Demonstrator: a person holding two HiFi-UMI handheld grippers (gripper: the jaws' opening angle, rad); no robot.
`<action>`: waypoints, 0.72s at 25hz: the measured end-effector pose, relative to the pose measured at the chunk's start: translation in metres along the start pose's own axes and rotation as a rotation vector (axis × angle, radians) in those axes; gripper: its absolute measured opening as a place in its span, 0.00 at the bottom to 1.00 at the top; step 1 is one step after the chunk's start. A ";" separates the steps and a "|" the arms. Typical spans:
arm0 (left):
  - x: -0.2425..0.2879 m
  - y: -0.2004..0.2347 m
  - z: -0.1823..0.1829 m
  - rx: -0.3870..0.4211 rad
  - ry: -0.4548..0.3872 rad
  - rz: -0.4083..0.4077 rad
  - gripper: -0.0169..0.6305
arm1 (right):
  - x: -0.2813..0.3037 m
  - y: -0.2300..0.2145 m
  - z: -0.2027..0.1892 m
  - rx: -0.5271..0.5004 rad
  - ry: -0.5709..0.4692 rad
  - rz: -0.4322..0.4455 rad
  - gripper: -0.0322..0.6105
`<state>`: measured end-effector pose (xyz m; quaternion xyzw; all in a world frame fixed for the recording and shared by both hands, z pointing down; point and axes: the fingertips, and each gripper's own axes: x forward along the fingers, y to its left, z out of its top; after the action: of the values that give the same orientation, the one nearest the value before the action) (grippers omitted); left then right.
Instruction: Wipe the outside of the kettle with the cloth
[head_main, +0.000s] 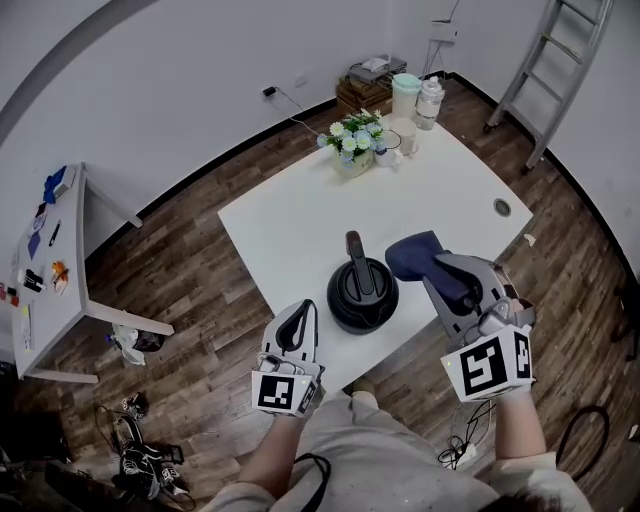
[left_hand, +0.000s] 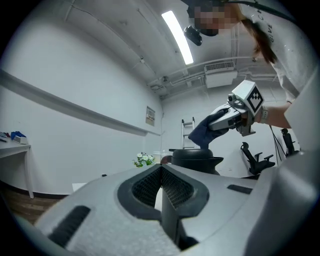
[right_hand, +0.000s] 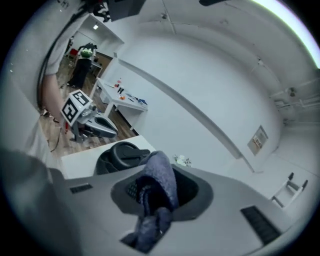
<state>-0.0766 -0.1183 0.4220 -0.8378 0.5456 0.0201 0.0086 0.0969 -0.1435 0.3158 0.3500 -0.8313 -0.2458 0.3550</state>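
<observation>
Since the kettle (head_main: 362, 292) stands unheld near the table's (head_main: 290, 225) front edge, a sideways push from the cloth (head_main: 412, 254) could slide or tip it toward me. The cloth, pinched only by a bunched fold, might also drag out of the jaws. My right gripper (head_main: 446, 272) is clamped on the cloth, raised just right of the kettle and angled toward its lid, contact not discernible. My left gripper (head_main: 298, 318) has its jaws together on nothing, held low by the table edge left of the kettle and pointing at it.
</observation>
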 end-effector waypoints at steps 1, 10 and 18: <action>0.005 0.003 0.001 -0.007 -0.004 0.006 0.04 | 0.013 -0.003 -0.010 0.030 0.014 -0.026 0.16; 0.016 0.003 0.001 -0.049 -0.014 0.005 0.04 | 0.035 0.069 -0.039 0.167 0.061 0.142 0.16; 0.015 0.000 -0.006 -0.066 0.000 0.009 0.04 | -0.005 0.117 -0.010 0.105 0.058 0.283 0.16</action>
<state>-0.0706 -0.1328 0.4275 -0.8350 0.5485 0.0384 -0.0192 0.0593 -0.0671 0.3965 0.2545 -0.8735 -0.1392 0.3910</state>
